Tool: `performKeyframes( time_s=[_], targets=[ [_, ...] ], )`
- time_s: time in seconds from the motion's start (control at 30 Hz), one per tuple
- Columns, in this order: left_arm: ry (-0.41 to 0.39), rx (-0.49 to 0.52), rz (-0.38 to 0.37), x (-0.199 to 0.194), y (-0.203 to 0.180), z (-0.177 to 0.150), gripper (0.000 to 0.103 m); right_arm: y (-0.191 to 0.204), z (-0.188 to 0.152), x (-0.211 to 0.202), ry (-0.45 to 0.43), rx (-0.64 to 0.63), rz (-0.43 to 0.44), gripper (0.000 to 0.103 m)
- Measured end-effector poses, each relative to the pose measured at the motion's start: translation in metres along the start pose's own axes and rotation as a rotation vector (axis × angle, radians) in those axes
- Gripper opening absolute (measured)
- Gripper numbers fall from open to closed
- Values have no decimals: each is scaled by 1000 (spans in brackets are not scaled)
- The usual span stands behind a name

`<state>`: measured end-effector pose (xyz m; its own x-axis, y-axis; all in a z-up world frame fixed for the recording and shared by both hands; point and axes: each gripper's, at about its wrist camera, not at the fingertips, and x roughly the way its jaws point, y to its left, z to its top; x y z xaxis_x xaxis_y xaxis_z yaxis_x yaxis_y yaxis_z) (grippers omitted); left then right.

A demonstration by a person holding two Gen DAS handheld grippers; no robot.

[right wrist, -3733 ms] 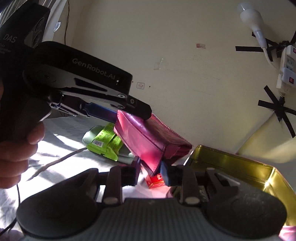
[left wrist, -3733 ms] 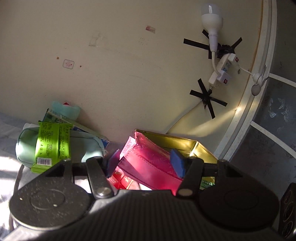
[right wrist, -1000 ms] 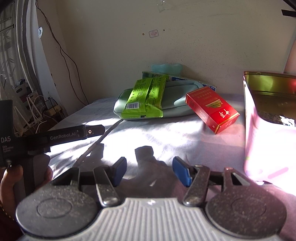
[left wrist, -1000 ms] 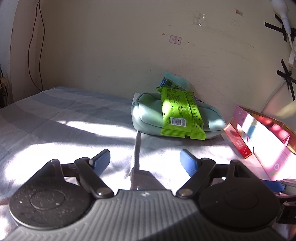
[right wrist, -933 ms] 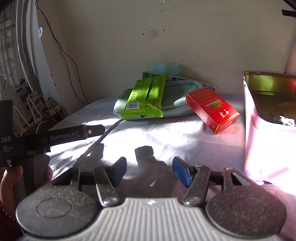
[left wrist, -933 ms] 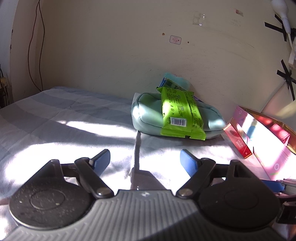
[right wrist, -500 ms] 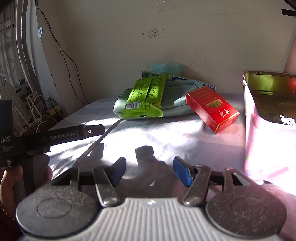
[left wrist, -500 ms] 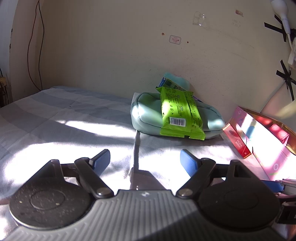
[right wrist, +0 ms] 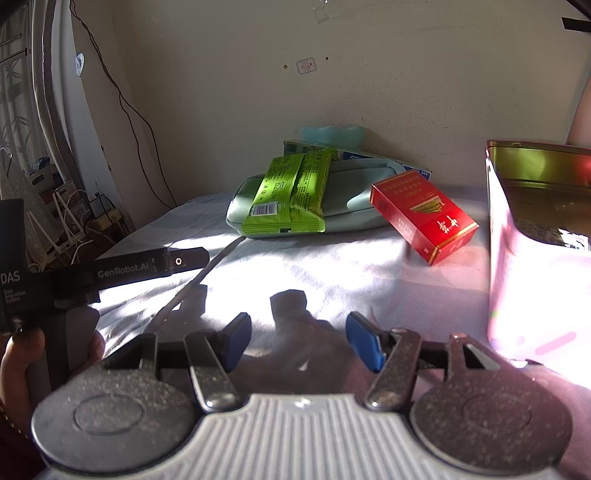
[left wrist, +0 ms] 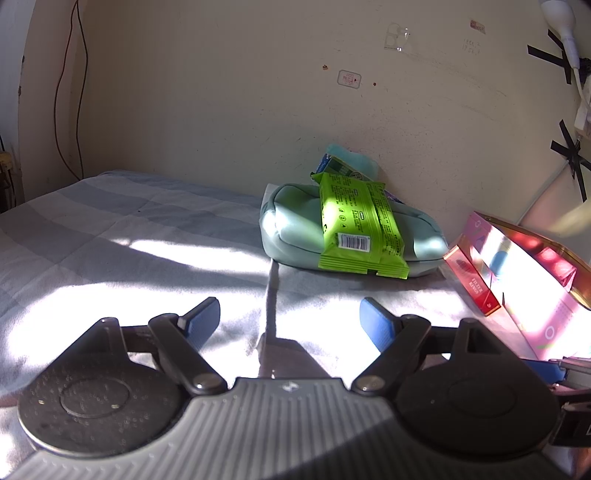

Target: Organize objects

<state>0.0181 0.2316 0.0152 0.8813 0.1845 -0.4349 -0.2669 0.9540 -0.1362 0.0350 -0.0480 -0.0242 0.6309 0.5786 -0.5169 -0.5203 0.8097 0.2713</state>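
A green snack packet (left wrist: 360, 230) (right wrist: 291, 195) lies across a pale green zip pouch (left wrist: 291, 229) (right wrist: 351, 210) by the wall. A red cigarette pack (right wrist: 424, 216) (left wrist: 472, 282) leans on the pouch beside a gold-lined tin box (right wrist: 535, 236) (left wrist: 524, 277), with something magenta inside it. My left gripper (left wrist: 290, 319) is open and empty, low over the cloth, well short of the pouch; its body also shows in the right wrist view (right wrist: 122, 273). My right gripper (right wrist: 295, 338) is open and empty, short of the cigarette pack.
A striped grey-white cloth (left wrist: 110, 236) covers the surface, with sunlit patches. A boxed item and a light blue object (right wrist: 332, 133) sit behind the pouch against the wall. Cables and routers (right wrist: 74, 218) are off the left edge. A taped lamp (left wrist: 561, 18) hangs on the wall.
Since 3.7 s ago both grippers let go of the magenta pouch and drew back from the tin. Over the last second nothing has visibly moved.
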Motion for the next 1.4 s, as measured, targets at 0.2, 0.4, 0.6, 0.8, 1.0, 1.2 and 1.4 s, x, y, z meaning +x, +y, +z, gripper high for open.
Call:
performKeyframes(
  time_s=[0.2, 0.4, 0.6, 0.8, 1.0, 1.2, 1.4],
  targets=[
    [0, -1, 0, 0, 1, 0, 84, 0, 0, 0, 0, 0, 0, 59],
    [0, -1, 0, 1, 1, 1, 84, 0, 0, 0, 0, 1, -1, 59],
    [1, -2, -1, 1, 2, 1, 84, 0, 0, 0, 0, 1, -1, 59],
    [1, -3, 0, 1, 2, 1, 84, 1, 0, 0, 0, 1, -1, 60],
    [1, -4, 0, 2, 2, 1, 84, 1, 0, 0, 0, 2, -3, 60],
    [2, -5, -1, 2, 3, 2, 84, 1, 0, 0, 0, 2, -2, 60],
    [4, -9, -2, 2, 2, 1, 84, 1, -1, 0, 0, 3, -4, 61]
  ],
)
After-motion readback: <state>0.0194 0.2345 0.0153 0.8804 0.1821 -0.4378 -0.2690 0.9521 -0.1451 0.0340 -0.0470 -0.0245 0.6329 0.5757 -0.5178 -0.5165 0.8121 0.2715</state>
